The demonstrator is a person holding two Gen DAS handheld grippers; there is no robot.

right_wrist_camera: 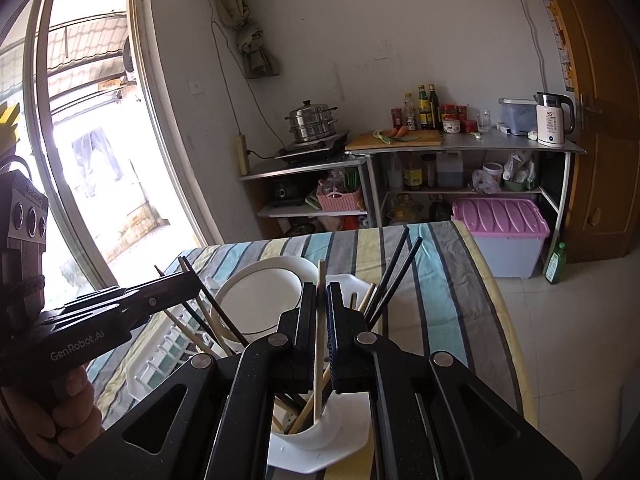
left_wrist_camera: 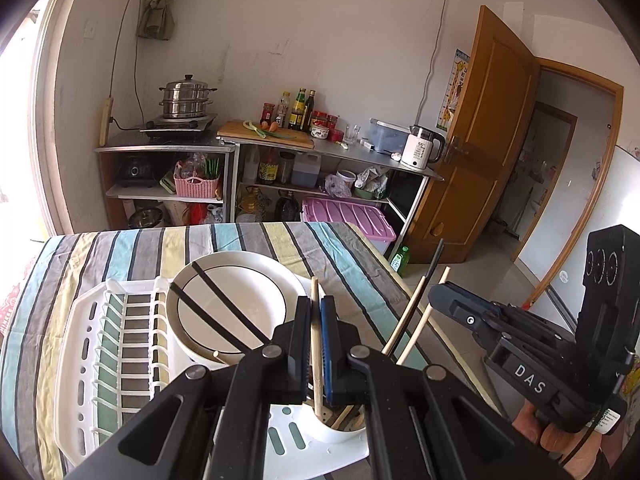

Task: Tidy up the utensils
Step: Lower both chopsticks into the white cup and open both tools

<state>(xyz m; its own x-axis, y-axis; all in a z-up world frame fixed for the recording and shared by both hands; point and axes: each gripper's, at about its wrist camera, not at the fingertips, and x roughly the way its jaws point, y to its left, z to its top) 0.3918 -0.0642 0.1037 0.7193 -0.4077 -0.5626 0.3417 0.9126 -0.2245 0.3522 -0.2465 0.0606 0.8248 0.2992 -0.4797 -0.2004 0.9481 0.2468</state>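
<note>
In the left wrist view we hold a pale wooden chopstick (left_wrist_camera: 316,344) that runs almost straight up the lower centre of the frame, its bottom end already inside the white utensil cup (left_wrist_camera: 340,426) at the bottom centre. Its long axis lies along the fingers, pinched between the narrow jaws of our left gripper (left_wrist_camera: 315,334). In the right wrist view a second pale chopstick (right_wrist_camera: 319,340) stands the same way in the lower centre, clamped by our right gripper (right_wrist_camera: 320,328), its lower tip dipping into the same cup (right_wrist_camera: 320,436) among the sticks already there. As we judge it, the coming move turns on that alignment: each stick points down into the cup directly below the fingers, so both need only sink and be let go. Neither hand looks clearly nearer. Outward, the cup sits at the near corner of the white drying rack (left_wrist_camera: 108,344), with a white bowl (left_wrist_camera: 236,312) carrying two black chopsticks (left_wrist_camera: 224,308) just beyond, on the striped tablecloth (left_wrist_camera: 352,264).
</note>
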